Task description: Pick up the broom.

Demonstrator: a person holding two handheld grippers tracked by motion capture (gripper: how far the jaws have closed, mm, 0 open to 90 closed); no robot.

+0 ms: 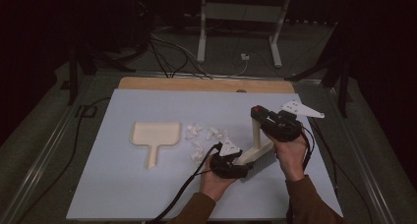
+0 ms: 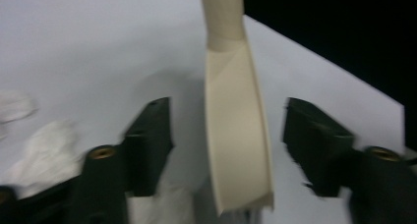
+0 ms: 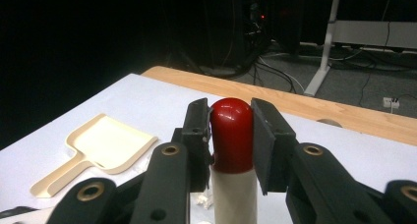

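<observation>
Right gripper (image 3: 231, 135) clamped on brush's (image 1: 255, 155) red handle tip (image 3: 231, 133); left gripper (image 2: 226, 135) wide open astride brush head, untouched; dustpan (image 1: 155, 138) nearby.

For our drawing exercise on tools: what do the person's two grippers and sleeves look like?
Both grippers, left and right, are black with flat, blocky jaws and brass-coloured screw inserts. Each carries a grey three-cornered plate on top and trails a black cable. The sleeves are brown.
</observation>
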